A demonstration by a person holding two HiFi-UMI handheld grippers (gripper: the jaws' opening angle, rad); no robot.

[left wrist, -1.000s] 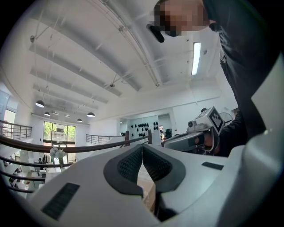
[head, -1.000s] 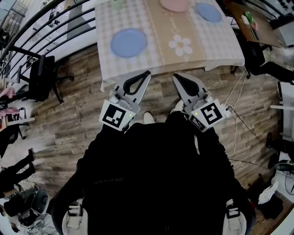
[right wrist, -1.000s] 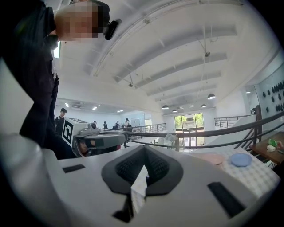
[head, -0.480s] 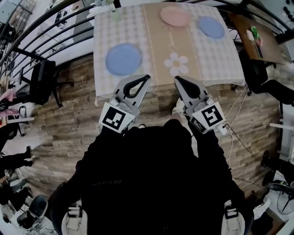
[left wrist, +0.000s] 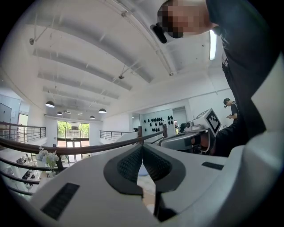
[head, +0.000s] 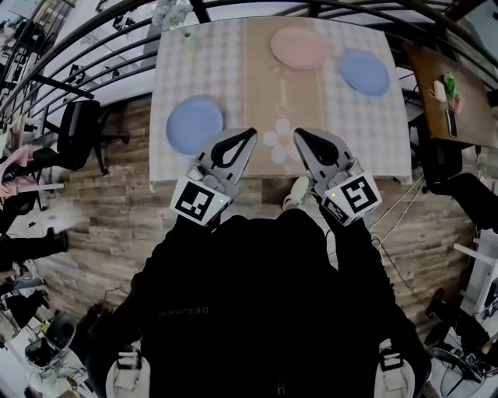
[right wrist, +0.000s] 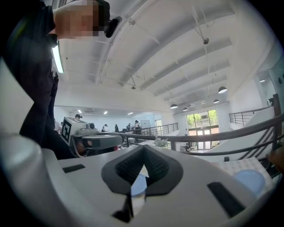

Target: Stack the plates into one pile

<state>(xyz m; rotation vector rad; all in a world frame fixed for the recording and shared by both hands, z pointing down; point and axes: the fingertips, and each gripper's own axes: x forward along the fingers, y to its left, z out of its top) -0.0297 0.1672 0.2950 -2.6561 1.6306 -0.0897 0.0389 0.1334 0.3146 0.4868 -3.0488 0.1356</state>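
Note:
Three plates lie apart on the checked tablecloth [head: 350, 116] in the head view. A blue plate [head: 194, 124] is near the left, a pink plate [head: 299, 47] at the far middle, and a smaller blue plate [head: 365, 71] to its right. My left gripper [head: 250, 133] and right gripper [head: 296, 133] are held level side by side over the table's near edge. Both are shut and empty. In the left gripper view the left gripper [left wrist: 142, 146] shows its pads touching. The right gripper [right wrist: 143, 148] looks the same, with a blue plate [right wrist: 250, 179] low at the right.
A black office chair [head: 78, 130] stands left of the table. A wooden side table [head: 447, 97] is at the right. A curved railing [head: 93, 47] runs behind the table, and a vase of white flowers [head: 173, 12] stands at the far left corner. Cables [head: 393, 225] lie on the wooden floor.
The person has walked up to the table. It has slid down the head view, and both grippers now reach over its near edge. Both grippers stay shut.

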